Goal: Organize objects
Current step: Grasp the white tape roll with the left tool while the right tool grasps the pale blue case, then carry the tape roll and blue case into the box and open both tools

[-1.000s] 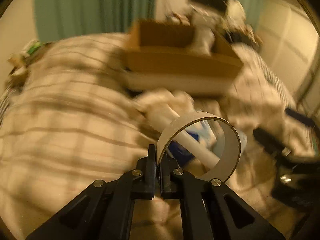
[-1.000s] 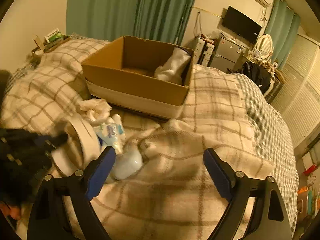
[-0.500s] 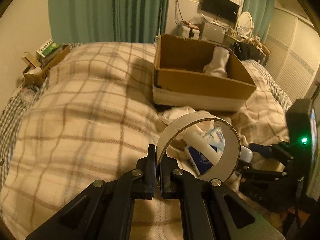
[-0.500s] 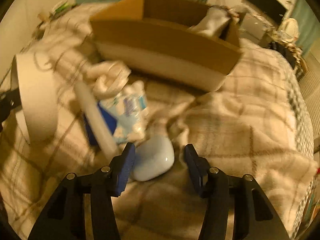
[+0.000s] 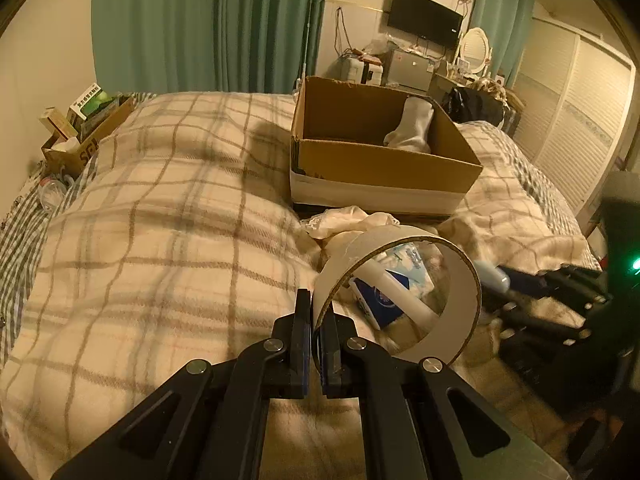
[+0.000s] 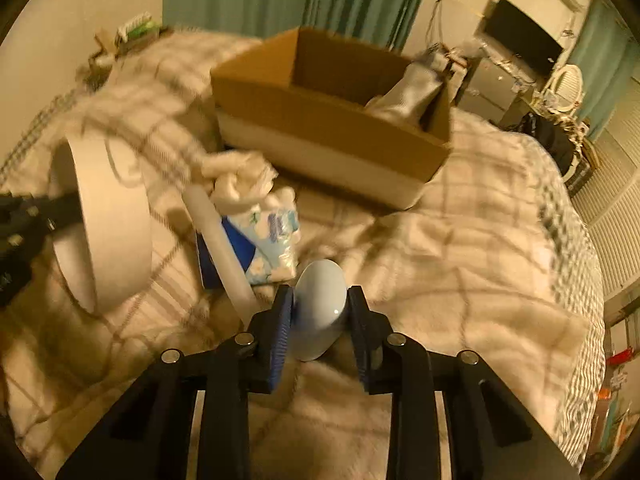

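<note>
- Left gripper [image 5: 316, 344] clamped on the wall of a cardboard ring [image 5: 400, 296], held above the bed [image 5: 160, 208].
- Right gripper [image 6: 320, 316] closed around a pale blue case [image 6: 320, 304], apparently just lifted off the blanket.
- Step: pickup done; both items still outside the box [image 6: 332, 128].
- Next: carry each over the box rim, then open.

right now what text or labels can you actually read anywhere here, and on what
"SE": large pale letters, partly cut off, on the small brown cardboard box beside the bed.
Green and white carton standing in that box: a line of characters, too small to read.
Blue and white printed tissue pack on the plaid blanket: printing too blurred to read.
Nothing else legible.
</note>
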`<state>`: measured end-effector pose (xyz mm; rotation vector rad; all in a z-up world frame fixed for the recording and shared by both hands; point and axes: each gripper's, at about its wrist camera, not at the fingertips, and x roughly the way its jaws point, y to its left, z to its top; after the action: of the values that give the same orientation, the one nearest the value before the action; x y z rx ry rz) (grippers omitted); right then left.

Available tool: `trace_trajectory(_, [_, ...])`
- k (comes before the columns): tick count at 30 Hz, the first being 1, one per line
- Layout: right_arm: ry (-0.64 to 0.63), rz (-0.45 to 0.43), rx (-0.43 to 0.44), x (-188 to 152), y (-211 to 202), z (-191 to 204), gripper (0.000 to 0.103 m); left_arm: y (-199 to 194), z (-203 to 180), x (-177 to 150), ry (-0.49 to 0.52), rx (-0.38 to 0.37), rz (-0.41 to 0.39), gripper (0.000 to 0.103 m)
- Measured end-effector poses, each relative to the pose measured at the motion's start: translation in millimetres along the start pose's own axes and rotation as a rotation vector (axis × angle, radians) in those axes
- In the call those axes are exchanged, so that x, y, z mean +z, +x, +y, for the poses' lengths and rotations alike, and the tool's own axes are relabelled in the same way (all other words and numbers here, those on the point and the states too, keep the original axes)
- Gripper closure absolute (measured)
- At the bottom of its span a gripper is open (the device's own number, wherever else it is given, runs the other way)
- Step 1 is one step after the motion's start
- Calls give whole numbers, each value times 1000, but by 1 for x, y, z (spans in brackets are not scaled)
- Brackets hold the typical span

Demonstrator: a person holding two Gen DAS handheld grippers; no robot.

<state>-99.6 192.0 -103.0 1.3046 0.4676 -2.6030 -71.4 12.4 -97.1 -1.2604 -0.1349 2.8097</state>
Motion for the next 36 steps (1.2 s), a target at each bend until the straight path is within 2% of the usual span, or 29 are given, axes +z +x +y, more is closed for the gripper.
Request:
trace_trajectory(8, [99, -78, -12, -4, -38, -27, 77, -14, -3, 2, 12, -4, -27, 100])
trace_trajectory(15, [83, -153, -19, 9, -78, -29, 78, -41, -15, 21, 53, -14, -71, 100])
trace_trajectory(20, [45, -219, -16, 25, -110, -25, 78, -63, -24, 48, 77, -41, -97, 100])
trace_trajectory(23, [20, -266, -15, 40, -132, -25, 78, -80, -35, 70, 128, -30, -145, 100])
trace_trajectory(28, [-19, -329, -20, 76, -159, -30, 78, -87, -46, 106, 153, -77, -177, 100])
trace_trajectory(32, [-25, -353, -17, 107, -164, -39, 78, -75, -47, 137, 143, -90, -176, 100])
trace_trajectory(36, [-33, -359, -53, 143, -152, -49, 78, -51, -42, 168, 113, -74, -162, 100])
